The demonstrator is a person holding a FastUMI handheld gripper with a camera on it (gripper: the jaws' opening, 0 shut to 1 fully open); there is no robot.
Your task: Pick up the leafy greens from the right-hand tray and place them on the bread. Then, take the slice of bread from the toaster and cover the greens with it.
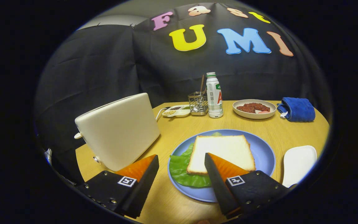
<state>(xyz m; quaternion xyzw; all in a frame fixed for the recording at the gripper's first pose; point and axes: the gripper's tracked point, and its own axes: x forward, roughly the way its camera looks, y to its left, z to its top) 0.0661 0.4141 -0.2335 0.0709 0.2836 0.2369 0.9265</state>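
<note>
On round wooden table (pixel 172 205): square white bread slice (pixel 221 152) over leafy greens (pixel 182 169) on blue plate (pixel 264 155), gripper (pixel 180 161) fingers spread apart, empty.

My gripper (pixel 181 160): fingers spread, holding nothing. Just ahead: blue plate (pixel 264 152) with a bread slice (pixel 222 152) lying on leafy greens (pixel 182 171), green showing past the slice's left edge. Toaster (pixel 118 132) stands left of the plate; white tray (pixel 298 163) right of it.

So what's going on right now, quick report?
Gripper open, holding nothing. Bread slice lies on greens on blue plate. Toaster beside it, nothing blocking.
</note>
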